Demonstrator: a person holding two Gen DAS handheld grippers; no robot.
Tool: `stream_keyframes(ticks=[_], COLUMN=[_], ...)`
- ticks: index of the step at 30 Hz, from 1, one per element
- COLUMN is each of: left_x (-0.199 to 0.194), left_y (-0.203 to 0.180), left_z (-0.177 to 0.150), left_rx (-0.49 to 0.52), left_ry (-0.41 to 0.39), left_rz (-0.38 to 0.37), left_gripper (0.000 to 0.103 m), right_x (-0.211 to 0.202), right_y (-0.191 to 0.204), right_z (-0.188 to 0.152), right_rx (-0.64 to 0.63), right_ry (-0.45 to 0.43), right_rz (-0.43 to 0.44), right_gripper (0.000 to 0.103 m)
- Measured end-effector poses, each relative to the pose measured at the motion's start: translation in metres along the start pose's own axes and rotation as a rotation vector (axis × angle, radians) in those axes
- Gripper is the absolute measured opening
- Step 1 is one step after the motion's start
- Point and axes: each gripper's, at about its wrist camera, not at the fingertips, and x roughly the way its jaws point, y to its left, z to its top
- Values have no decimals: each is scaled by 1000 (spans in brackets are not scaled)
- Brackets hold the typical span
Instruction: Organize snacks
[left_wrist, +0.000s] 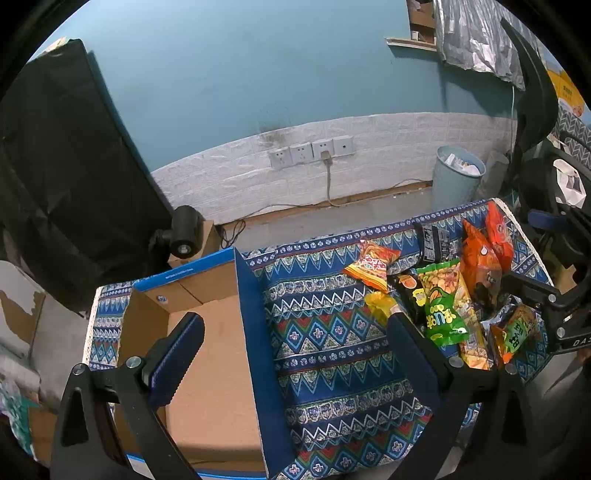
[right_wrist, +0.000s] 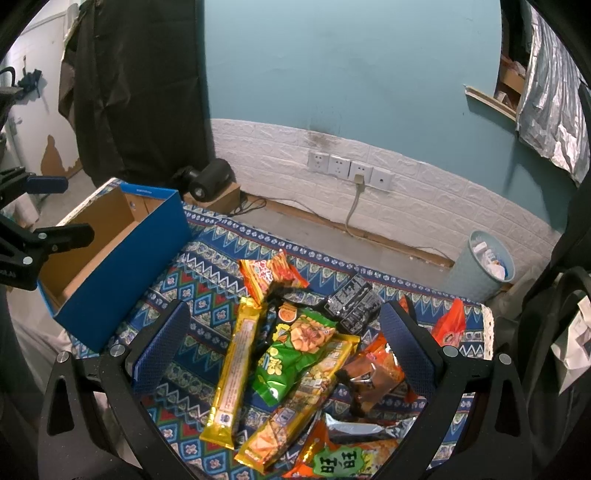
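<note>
A pile of snack packets lies on the patterned cloth: a green packet (right_wrist: 291, 358), a long yellow packet (right_wrist: 236, 373), an orange-red packet (right_wrist: 269, 277), a dark packet (right_wrist: 352, 299) and others. The green packet (left_wrist: 443, 306) also shows in the left wrist view. An empty blue cardboard box (left_wrist: 207, 354) stands at the left; in the right wrist view the box (right_wrist: 122, 266) is at far left. My left gripper (left_wrist: 295, 332) is open and empty, straddling the box's right wall. My right gripper (right_wrist: 284, 328) is open and empty above the pile.
The table with the blue patterned cloth (left_wrist: 332, 332) ends near a white brick wall with sockets (left_wrist: 310, 151). A blue waste bin (right_wrist: 484, 262) stands on the floor at the right. A black camera (right_wrist: 207, 181) sits behind the box.
</note>
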Motion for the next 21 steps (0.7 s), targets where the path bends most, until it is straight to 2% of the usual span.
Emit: stream_keyframes(ticks=[21], left_x=[1], left_y=[-1], left_z=[-4], left_rx=[-2], left_ry=[6], left_rz=[-8], left_gripper=[100], right_x=[1], right_y=[0], right_z=[-2], right_rx=[-2], right_ry=[3], right_rz=[2], right_gripper=[100])
